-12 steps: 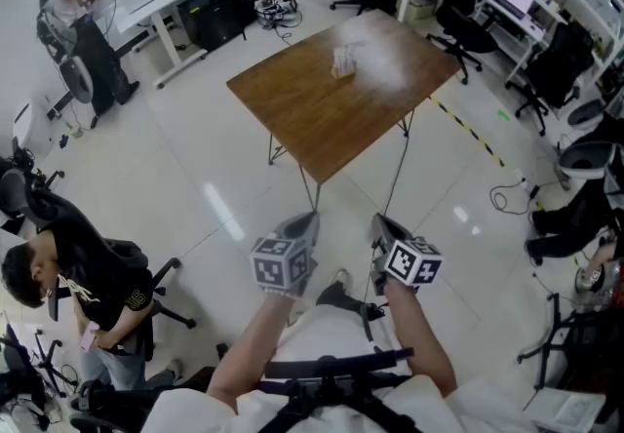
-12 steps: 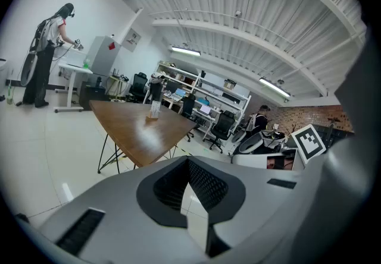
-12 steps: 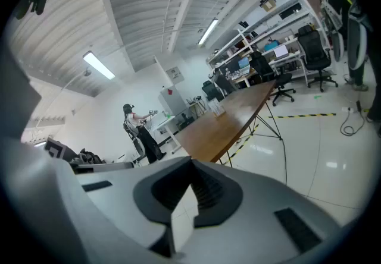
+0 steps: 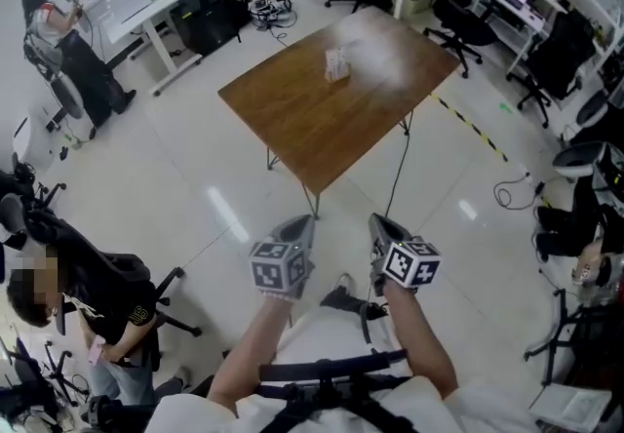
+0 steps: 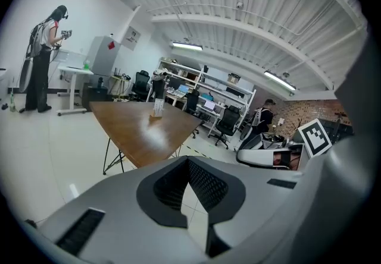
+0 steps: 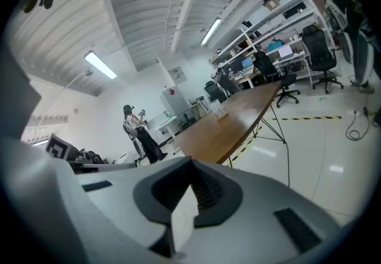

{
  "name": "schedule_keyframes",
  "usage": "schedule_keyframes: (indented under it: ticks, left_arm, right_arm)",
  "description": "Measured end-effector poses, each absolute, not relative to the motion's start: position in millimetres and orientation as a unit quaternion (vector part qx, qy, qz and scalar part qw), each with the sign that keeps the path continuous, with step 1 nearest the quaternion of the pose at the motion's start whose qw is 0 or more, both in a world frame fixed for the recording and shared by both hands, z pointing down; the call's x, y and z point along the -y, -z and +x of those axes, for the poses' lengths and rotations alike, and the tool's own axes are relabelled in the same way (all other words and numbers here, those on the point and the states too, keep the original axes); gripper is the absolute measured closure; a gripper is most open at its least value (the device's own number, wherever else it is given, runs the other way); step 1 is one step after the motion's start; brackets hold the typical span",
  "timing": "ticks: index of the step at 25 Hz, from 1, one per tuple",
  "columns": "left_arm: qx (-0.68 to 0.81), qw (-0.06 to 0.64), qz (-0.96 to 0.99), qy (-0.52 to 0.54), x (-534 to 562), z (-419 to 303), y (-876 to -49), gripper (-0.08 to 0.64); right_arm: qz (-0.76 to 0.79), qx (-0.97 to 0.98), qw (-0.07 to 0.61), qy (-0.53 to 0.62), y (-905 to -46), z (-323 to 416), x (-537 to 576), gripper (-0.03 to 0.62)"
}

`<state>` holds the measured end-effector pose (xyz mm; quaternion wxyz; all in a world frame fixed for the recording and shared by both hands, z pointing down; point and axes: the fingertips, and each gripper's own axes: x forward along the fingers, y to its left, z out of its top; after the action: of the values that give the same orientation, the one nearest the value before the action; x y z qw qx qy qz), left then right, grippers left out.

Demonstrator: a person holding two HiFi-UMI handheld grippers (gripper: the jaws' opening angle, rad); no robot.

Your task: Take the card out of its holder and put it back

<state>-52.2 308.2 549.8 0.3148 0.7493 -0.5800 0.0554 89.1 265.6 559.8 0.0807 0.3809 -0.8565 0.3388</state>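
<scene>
The card holder [image 4: 336, 63], a small clear stand with a pale card in it, stands upright near the far end of the brown table [image 4: 331, 129]. It also shows as a small upright shape, the card holder [image 5: 157, 107] in the left gripper view and the card holder [image 6: 221, 110] in the right gripper view. My left gripper [image 4: 300, 224] and right gripper [image 4: 382, 224] hang side by side close to my body, well short of the table. The left gripper [image 5: 187, 162] is shut with nothing in it. The right gripper [image 6: 191, 165] is likewise shut and empty.
Bare glossy floor lies between me and the table. Black office chairs [image 4: 458, 2] and desks line the far right. A standing person [image 4: 58, 41] is at a white desk [image 4: 136, 7] far left; a seated person [image 4: 97, 295] is near left. Striped floor tape [image 4: 473, 129] runs right of the table.
The view has shifted slightly, so the table sits a little nearer the top. Both grippers hold the same place and stay shut. The standing person at far left has turned.
</scene>
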Motion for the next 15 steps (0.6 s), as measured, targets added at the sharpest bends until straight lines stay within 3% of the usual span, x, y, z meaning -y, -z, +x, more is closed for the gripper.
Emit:
schedule_keyframes:
  ticks: [8, 15]
  left_arm:
    - [0.589, 0.314, 0.742, -0.063, -268, -46, -553, 0.560]
    - [0.585, 0.308, 0.747, -0.068, -234, -31, -558, 0.560]
  right_arm:
    - [0.360, 0.859, 0.039, -0.361, -558, 98, -227, 0.592]
    - [0.348, 0.864, 0.069, -0.357, -573, 111, -201, 0.592]
